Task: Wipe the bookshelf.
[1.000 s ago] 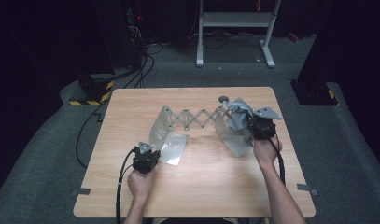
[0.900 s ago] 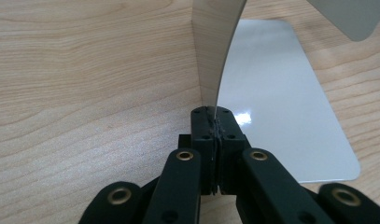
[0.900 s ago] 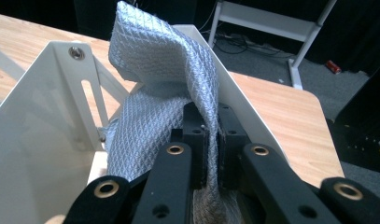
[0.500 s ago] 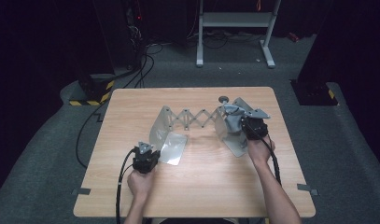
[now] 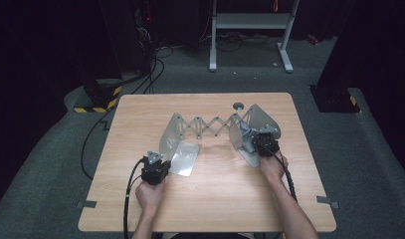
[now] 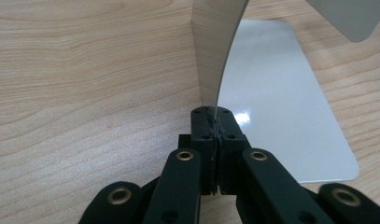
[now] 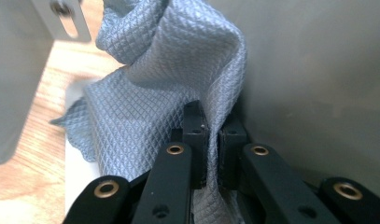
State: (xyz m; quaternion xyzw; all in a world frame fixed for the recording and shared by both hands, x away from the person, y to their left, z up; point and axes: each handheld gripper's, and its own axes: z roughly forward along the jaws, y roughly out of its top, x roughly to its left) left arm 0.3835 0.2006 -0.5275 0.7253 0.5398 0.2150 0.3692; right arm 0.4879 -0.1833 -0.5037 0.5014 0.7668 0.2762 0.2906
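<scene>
The left gripper (image 5: 160,160) is pinching the left upright plate (image 6: 215,51) of the metal expanding bookend rack (image 5: 208,127) mid-table. The right gripper (image 5: 259,141) is clamping a grey-blue cloth (image 7: 155,93) against the right end plate (image 5: 257,117).

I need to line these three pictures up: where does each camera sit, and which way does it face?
High view: above the person's side, looking forward and down on the table; forearms, both tools.
Left gripper view: on the left tool, along its jaws clamping the bookend.
Right gripper view: on the right tool, pinching the cloth.
Shared: bookend, table.
</scene>
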